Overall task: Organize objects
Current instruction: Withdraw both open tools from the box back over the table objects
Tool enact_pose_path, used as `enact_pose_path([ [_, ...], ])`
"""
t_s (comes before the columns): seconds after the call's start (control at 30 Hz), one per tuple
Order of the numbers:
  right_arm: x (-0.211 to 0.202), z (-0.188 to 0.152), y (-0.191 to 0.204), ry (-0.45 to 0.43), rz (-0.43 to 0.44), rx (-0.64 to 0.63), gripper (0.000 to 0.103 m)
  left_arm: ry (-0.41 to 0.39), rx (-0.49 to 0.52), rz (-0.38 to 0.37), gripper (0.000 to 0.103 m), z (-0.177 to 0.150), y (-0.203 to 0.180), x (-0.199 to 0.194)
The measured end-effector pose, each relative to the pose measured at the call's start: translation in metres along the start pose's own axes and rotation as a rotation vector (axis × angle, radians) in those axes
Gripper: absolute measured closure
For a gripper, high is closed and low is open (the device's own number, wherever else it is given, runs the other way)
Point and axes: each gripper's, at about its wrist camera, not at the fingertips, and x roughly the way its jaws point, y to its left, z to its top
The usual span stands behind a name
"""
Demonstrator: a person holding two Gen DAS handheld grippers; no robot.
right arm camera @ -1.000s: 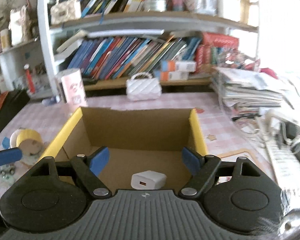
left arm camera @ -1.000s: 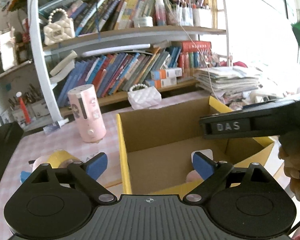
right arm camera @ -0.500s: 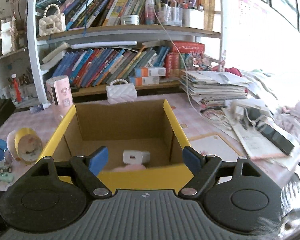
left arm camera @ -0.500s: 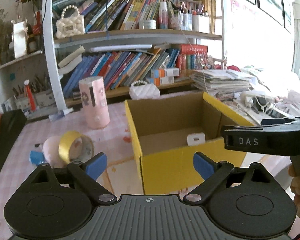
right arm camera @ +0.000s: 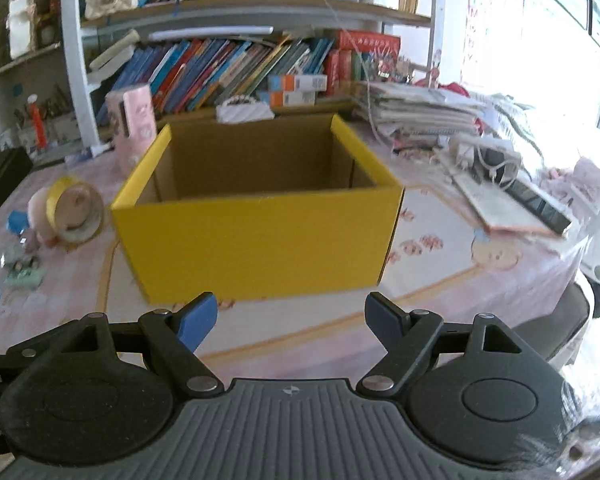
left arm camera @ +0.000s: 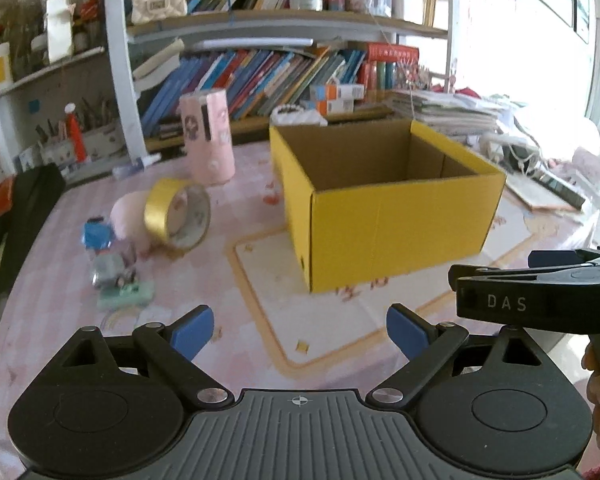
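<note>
Landmark throughout: the yellow box (left arm camera: 388, 200), open-topped on the pink checked tablecloth (left arm camera: 260, 312).

Far left of the box, a black bag (left arm camera: 28, 208) at the table edge. Nearer, a loose cluster well apart from the box's left wall: a small blue piece (left arm camera: 96, 234), a grey toy-like thing (left arm camera: 108, 270) too blurred to name, a mint-green flat item (left arm camera: 128, 296), a pale pink round object (left arm camera: 126, 216) and, leaning on it, a gold tape roll (left arm camera: 178, 214) standing on edge. Probably the things awaiting sorting — gathered on one side, within easy reach of the left tool. Behind-left of the box, a tall pink cylinder (left arm camera: 208, 136) upright, near the back corner but not touching.

Left gripper (left arm camera: 300, 330) low in front of the box, blue fingers spread wide with nothing between them; likely readied for a fresh pick from the cluster.

Box interior hidden from both views by its near wall, so contents cannot be told. Just behind the box, a white quilted purse (right arm camera: 244, 108), then the bookshelf (left arm camera: 280, 76).

Right gripper (right arm camera: 290, 318) also in front of the box, facing its front wall, jaws parted and empty — held back, out of the other tool's way.

Right of the box, stacked papers (right arm camera: 420, 108), a white power strip with cables (right arm camera: 484, 152) and a dark flat device (right arm camera: 536, 200); clutter crowding that side, so approach from the left looks easier. Tape roll on edge may roll if nudged
</note>
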Motion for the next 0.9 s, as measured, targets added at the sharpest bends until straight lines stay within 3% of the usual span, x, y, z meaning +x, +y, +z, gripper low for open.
enact_pose_path([
  [0.37, -0.007, -0.035, 0.033, 0.122, 0.057, -0.024, 0.020, 0.090, -0.033, 0.039, 0.008, -0.032, 0.023, -0.017],
  [0.9, -0.020, -0.044, 0.081, 0.139, 0.146, -0.080, 0.020, 0.089, -0.108, 0.117, 0.008, -0.050, 0.070, -0.045],
])
